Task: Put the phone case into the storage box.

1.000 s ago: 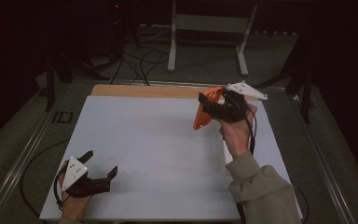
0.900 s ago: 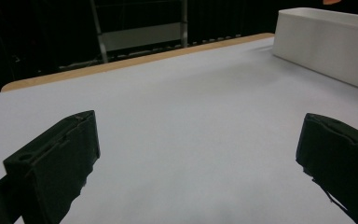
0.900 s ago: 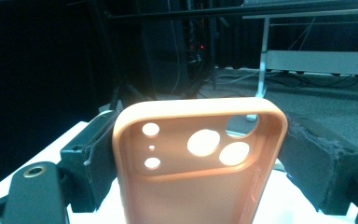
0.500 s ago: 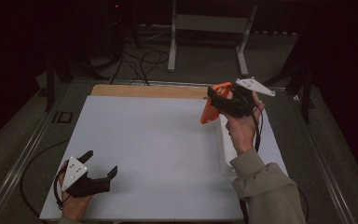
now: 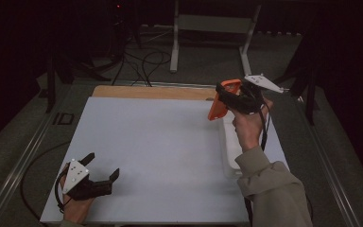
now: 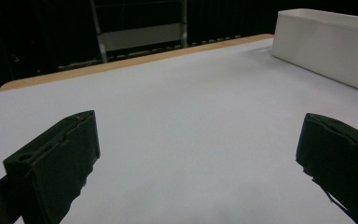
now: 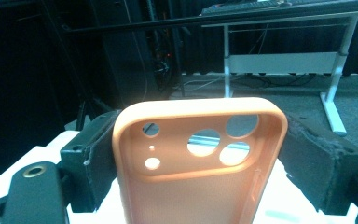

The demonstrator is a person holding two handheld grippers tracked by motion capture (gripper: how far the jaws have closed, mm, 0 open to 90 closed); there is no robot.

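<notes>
An orange phone case (image 5: 219,104) hangs in the air over the table's far right, with my right gripper (image 5: 227,97) shut on its two long sides. In the right gripper view the case (image 7: 200,163) stands upright between the black jaws, inner side toward the camera, camera cut-outs at the top. My left gripper (image 5: 103,164) rests at the front left of the white board (image 5: 160,142), jaws wide open. Nothing lies between them in the left gripper view (image 6: 198,154).
A white tray (image 5: 230,151) lies along the board's right side, under the right forearm; its wall (image 6: 326,46) shows at the right of the left gripper view. A wooden strip (image 5: 151,91) edges the table's back. Beyond stands a metal frame (image 5: 208,28) among floor cables.
The right gripper has carried the orange case a little to the right and slightly higher. The left gripper has stayed where it was.
</notes>
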